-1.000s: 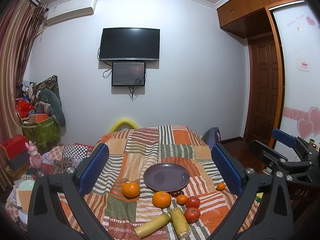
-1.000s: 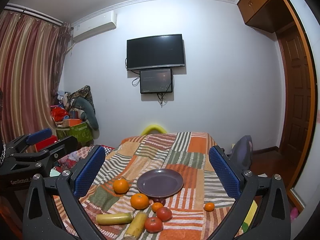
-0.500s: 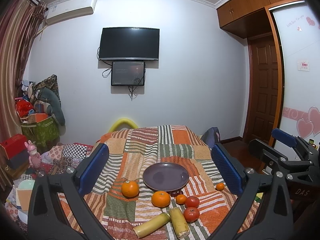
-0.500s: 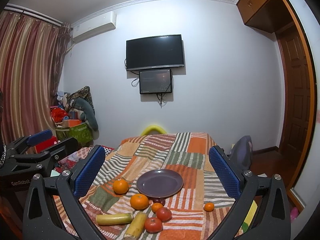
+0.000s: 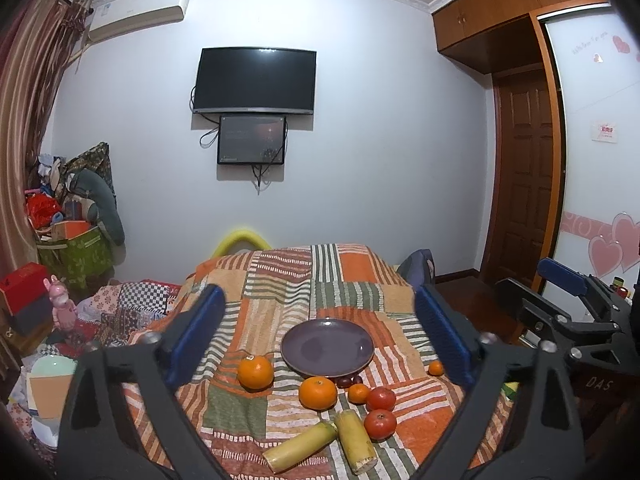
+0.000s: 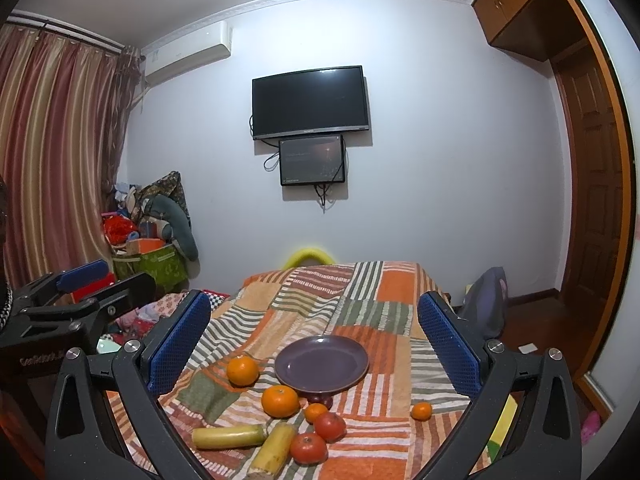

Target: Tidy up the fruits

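An empty purple plate (image 5: 327,346) (image 6: 321,362) rests on a patchwork cloth (image 5: 280,280). In front of it lie two oranges (image 5: 255,372) (image 5: 317,393), a small mandarin (image 5: 358,393), two tomatoes (image 5: 381,398) (image 5: 380,424) and two yellow corn pieces (image 5: 300,446) (image 5: 356,442). Another small mandarin (image 5: 436,368) sits alone to the right. My left gripper (image 5: 319,296) hovers short of the fruit, its jaws closing with nothing between them. My right gripper (image 6: 314,300) is open and empty, also held back from the fruit.
A TV (image 5: 254,80) hangs on the far wall. Piled bags and boxes (image 5: 76,240) fill the left corner by the curtain. A wooden door (image 5: 524,176) and a wardrobe stand on the right, with a grey bag (image 6: 486,300) beside the cloth's right edge.
The left gripper's jaws have drawn slightly closer together. Both hands and all the fruit stay where they were.
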Demonstrator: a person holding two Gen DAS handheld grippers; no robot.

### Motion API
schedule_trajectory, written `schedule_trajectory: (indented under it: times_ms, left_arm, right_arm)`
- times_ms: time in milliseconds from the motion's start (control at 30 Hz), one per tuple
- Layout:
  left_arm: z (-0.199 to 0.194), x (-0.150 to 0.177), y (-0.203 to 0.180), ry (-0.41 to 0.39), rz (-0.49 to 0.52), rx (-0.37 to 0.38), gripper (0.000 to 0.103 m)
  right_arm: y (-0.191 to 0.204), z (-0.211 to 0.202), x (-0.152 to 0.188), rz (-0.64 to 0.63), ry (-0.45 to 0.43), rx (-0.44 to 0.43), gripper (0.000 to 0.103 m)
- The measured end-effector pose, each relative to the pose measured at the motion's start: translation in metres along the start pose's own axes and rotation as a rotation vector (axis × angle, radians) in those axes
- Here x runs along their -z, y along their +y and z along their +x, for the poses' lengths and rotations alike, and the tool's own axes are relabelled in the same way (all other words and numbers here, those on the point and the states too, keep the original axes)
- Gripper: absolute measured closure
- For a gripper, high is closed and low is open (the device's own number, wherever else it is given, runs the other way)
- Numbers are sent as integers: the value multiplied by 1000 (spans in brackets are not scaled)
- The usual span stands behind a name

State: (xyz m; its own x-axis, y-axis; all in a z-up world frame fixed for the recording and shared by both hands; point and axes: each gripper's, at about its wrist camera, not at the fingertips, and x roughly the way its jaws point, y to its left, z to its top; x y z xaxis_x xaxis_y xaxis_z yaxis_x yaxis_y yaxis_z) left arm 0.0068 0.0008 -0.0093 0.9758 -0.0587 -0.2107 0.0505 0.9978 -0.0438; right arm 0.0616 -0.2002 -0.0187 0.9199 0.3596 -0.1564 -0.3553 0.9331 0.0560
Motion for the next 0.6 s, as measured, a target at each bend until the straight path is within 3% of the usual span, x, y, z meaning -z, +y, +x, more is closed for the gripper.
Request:
schedule_trajectory:
  times_ms: [100,333,600]
  left_arm:
    - [7,2,3,35,3,8,19]
    - [34,17,18,158,45,7,33]
    - [76,53,41,354,47,8,41]
  right_arm:
    - [-1,7,5,-14,33,-9,4]
    - [-4,33,26,-50,178,-47,35]
    - [-13,60,56,-9,361,-98,50]
